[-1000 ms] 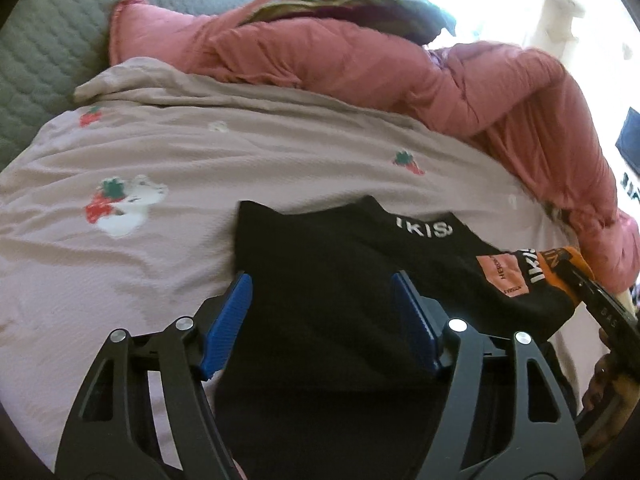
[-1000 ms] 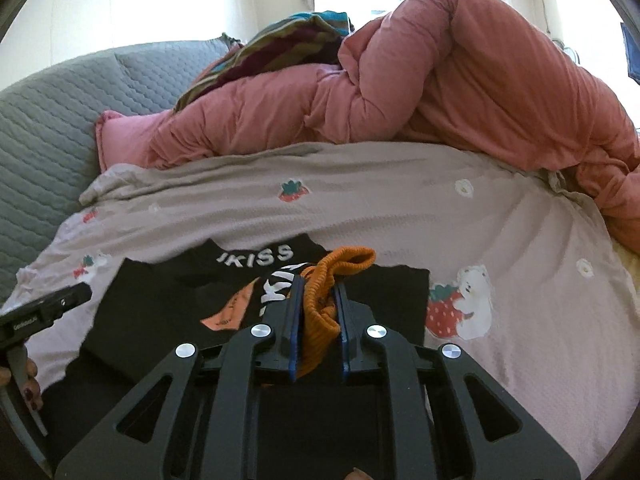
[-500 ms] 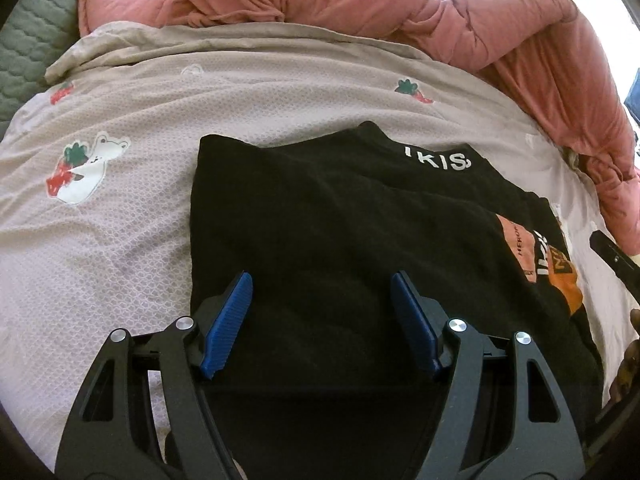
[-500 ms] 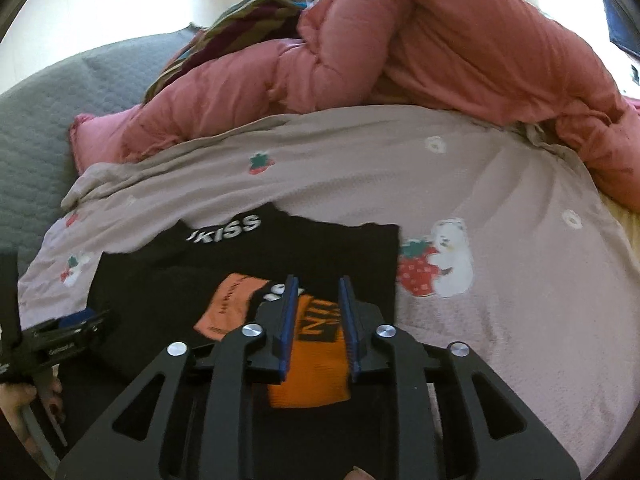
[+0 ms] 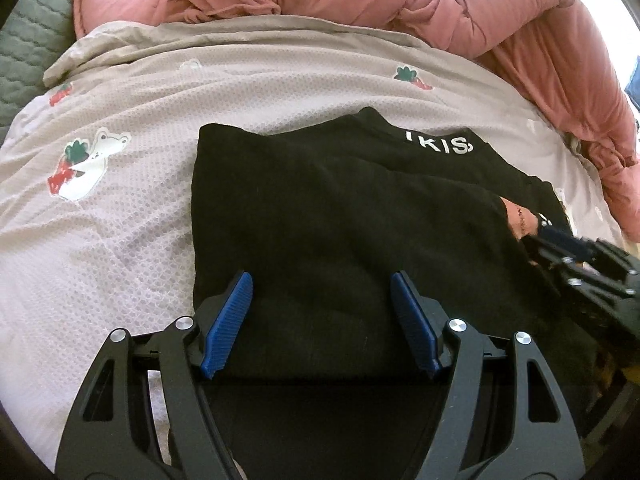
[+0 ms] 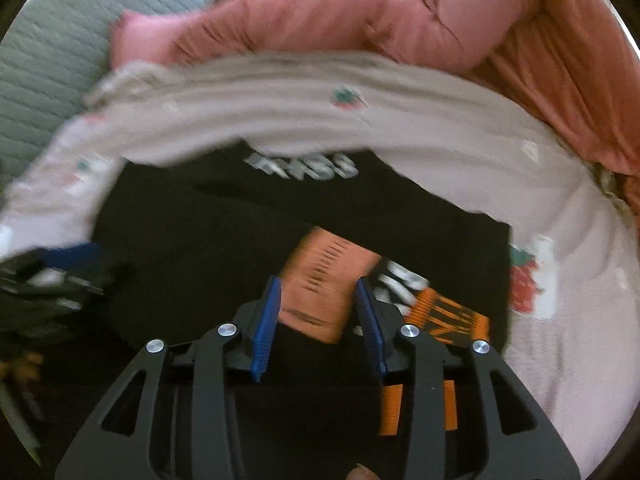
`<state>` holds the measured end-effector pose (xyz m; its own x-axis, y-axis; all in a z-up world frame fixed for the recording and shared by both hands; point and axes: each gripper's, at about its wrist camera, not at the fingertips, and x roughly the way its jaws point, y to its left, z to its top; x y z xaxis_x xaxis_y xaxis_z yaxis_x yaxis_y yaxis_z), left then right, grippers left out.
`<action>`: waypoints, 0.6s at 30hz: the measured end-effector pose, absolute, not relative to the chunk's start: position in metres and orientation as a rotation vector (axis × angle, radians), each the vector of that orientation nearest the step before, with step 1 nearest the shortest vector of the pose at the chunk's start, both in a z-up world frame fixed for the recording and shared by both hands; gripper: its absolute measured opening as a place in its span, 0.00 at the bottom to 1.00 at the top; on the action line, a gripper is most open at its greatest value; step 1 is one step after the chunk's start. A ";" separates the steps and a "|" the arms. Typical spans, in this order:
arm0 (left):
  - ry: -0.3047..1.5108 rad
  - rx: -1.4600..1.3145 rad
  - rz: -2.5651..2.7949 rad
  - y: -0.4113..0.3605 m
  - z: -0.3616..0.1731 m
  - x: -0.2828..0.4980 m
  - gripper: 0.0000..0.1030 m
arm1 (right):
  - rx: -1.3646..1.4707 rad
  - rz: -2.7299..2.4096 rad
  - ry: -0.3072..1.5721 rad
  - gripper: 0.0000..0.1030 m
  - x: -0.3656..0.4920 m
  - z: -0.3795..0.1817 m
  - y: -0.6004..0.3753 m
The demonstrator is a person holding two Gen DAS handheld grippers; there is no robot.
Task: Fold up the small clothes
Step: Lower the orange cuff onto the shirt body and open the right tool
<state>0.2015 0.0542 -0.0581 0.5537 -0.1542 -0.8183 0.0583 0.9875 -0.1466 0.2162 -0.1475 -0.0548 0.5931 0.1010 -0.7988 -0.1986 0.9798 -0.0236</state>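
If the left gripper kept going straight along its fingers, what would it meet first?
The left gripper, jaws wide open, points across the folded black garment; it would likely meet that cloth first, though its height above it is unclear.

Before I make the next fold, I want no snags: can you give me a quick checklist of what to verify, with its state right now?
1. Left gripper open, holding nothing: ok.
2. Right gripper open, above the peach label: ok.
3. Black garment lying flat on the printed bedsheet: ok.
4. Orange cuff tucked under: not ok, it shows.
5. Edges aligned: cannot tell, right view blurred.
6. Pink comforter apart from the garment: ok.
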 end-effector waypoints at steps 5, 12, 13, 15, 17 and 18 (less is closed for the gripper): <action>0.980 -0.110 -0.128 0.055 -0.059 0.202 0.62 | -0.087 0.163 0.920 0.29 0.213 -0.064 -0.158; 0.977 -0.108 -0.128 0.055 -0.059 0.200 0.62 | -0.062 0.152 0.915 0.31 0.212 -0.065 -0.159; 0.978 -0.108 -0.128 0.055 -0.058 0.200 0.62 | -0.050 0.151 0.915 0.31 0.211 -0.064 -0.160; 0.977 -0.107 -0.128 0.055 -0.058 0.200 0.62 | -0.039 0.143 0.917 0.32 0.209 -0.062 -0.160; 0.978 -0.102 -0.126 0.055 -0.057 0.200 0.62 | -0.022 0.141 0.914 0.35 0.208 -0.060 -0.159; 0.978 -0.101 -0.126 0.055 -0.056 0.199 0.62 | -0.008 0.144 0.912 0.38 0.207 -0.059 -0.159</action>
<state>0.1990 0.0549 -0.0564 0.5527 -0.1519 -0.8194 0.0606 0.9880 -0.1423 0.2070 -0.1589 -0.0586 0.6031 0.1211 -0.7884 -0.1277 0.9903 0.0544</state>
